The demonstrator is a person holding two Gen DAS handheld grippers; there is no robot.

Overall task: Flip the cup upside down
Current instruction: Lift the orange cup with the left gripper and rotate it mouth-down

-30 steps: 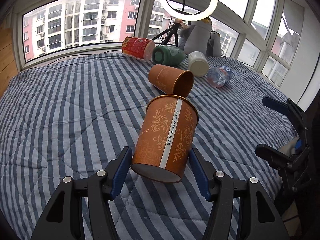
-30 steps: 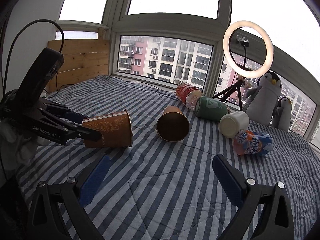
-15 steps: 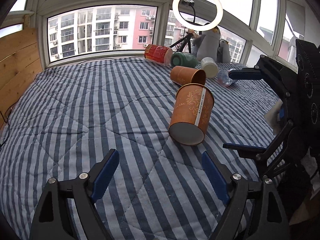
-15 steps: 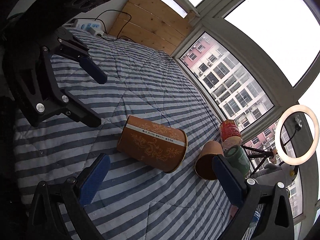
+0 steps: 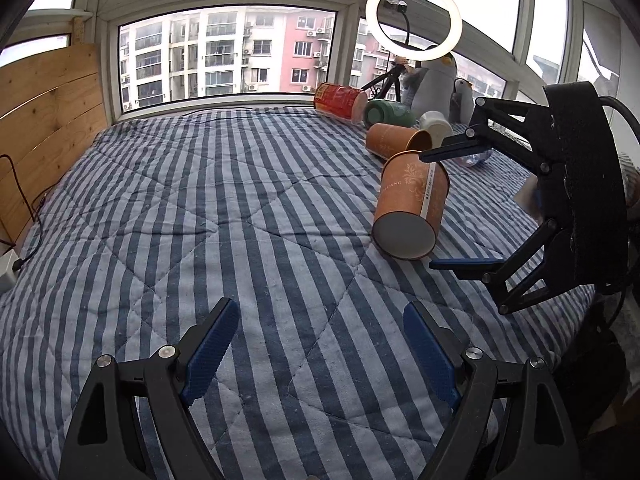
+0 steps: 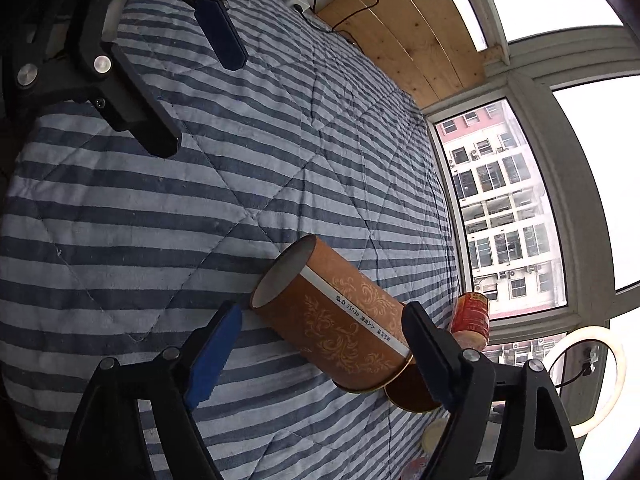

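Orange paper cup [image 5: 412, 205] lying on its side on the striped bedspread [image 5: 200, 208], closed bottom facing the left claw [image 5: 320, 344]. Left claw wide open, holding nothing, parked well back, probably to leave room. Right claw [image 6: 320, 350] also spread wide, straddling the cup [image 6: 336, 324] end to end without touching yet, likely lined up to pinch it and tip it rim-down. Other cups and cans [image 5: 396, 142] scattered just behind, so not much room there.

The orange paper cup with swirls [image 5: 412, 206] lies on its side on the blue striped bed [image 5: 240, 208]. The right hand-held gripper [image 5: 430, 212] reaches around it, wide apart.
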